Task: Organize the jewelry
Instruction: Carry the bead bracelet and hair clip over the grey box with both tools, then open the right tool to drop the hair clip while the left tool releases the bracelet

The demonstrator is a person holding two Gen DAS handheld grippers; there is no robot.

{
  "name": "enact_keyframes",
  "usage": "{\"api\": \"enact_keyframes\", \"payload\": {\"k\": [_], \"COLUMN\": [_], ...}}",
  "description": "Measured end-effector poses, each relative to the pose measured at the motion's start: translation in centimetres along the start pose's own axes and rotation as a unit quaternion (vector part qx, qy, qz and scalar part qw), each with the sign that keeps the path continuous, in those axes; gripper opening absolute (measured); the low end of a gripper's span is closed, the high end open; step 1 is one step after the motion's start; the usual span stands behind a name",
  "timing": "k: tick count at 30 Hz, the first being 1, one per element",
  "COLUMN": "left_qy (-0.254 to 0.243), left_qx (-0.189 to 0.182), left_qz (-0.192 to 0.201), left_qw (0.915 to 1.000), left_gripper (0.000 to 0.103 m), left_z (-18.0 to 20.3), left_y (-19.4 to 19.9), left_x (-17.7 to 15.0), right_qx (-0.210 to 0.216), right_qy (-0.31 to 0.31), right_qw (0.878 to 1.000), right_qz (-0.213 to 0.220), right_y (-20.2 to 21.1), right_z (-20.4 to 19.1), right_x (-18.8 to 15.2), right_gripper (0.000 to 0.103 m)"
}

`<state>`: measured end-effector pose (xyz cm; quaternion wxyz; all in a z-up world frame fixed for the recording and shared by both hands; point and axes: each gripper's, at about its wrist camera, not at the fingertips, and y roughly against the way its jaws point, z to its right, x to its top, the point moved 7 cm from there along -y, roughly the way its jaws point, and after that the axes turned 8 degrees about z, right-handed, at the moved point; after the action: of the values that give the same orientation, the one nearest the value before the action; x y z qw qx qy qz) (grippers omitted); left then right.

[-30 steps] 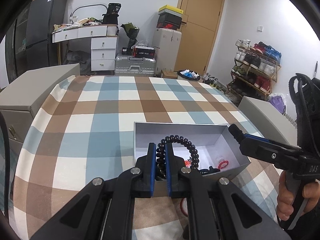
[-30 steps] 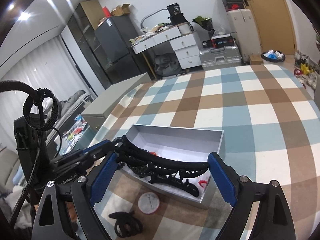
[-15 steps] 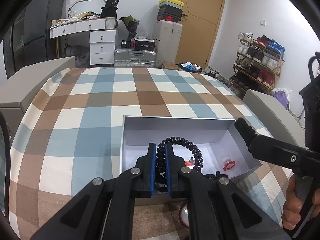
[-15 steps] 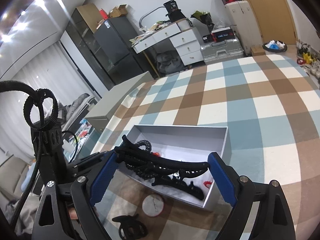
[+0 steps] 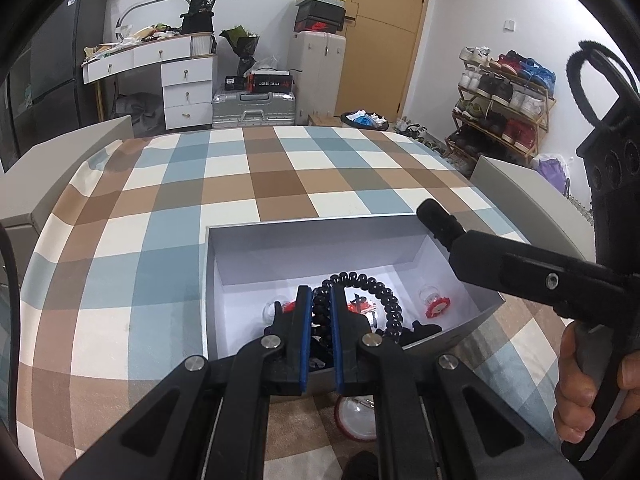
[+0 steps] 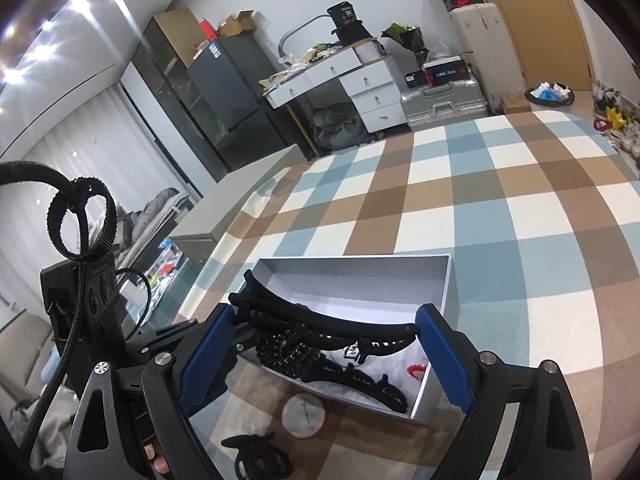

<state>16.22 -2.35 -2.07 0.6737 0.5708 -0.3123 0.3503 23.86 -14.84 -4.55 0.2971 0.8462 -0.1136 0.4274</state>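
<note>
A grey open box (image 5: 304, 248) (image 6: 360, 268) sits on the checked cloth. My left gripper (image 5: 320, 304) is shut on a black beaded bracelet (image 5: 376, 292) and holds it low inside the box, over small red and clear pieces (image 5: 436, 306). My right gripper (image 6: 324, 332) is shut on a large black hair claw (image 6: 332, 324), held across its wide-set blue pads above the box's near end. The bracelet beads (image 6: 288, 354) show below the claw. From the left wrist view the claw's tip (image 5: 436, 220) hangs over the box's right wall.
A round red-rimmed case (image 6: 303, 416) (image 5: 358, 416) and a small black hair claw (image 6: 256, 456) lie on the cloth in front of the box. Grey cabinets (image 5: 528, 204) (image 6: 240, 200) flank the table. Checked cloth (image 5: 280, 176) stretches beyond the box.
My left gripper has moved forward and down with the bracelet, from the box's near edge to low inside it. My right gripper has held the claw over the box, drifting slightly.
</note>
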Motion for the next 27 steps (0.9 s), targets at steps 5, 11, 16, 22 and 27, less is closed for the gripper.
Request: {"api": "enact_keyframes", "payload": {"k": [5, 11, 16, 22, 27], "left_qy": [-0.004, -0.011, -0.007, 0.003, 0.001], "left_qx": [-0.003, 0.001, -0.001, 0.0, 0.006], "left_qz": [0.0, 0.001, 0.001, 0.003, 0.01], "left_qw": [1.0, 0.9999, 1.0, 1.0, 0.9999], "left_gripper": [0.005, 0.005, 0.005, 0.005, 0.006], "left_z": [0.37, 0.3, 0.08, -0.26, -0.42], "left_y": [-0.03, -0.07, -0.03, 0.1, 0.55], "left_x": [-0.18, -0.15, -0.19, -0.16, -0.12], "right_qx": [0.0, 0.0, 0.003, 0.007, 0.01], "right_qy": [0.002, 0.0, -0.004, -0.006, -0.002], "right_qw": [1.0, 1.0, 1.0, 1.0, 1.0], "right_qz": [0.001, 0.0, 0.002, 0.001, 0.013], "right_y": [0.0, 0.0, -0.02, 0.11, 0.9], "right_z": [0.07, 0.09, 0.22, 0.35, 0.23], "right_x": [-0.01, 0.06, 0.18, 0.29, 0.85], "right_gripper": [0.092, 0.092, 0.092, 0.093, 0.094]}}
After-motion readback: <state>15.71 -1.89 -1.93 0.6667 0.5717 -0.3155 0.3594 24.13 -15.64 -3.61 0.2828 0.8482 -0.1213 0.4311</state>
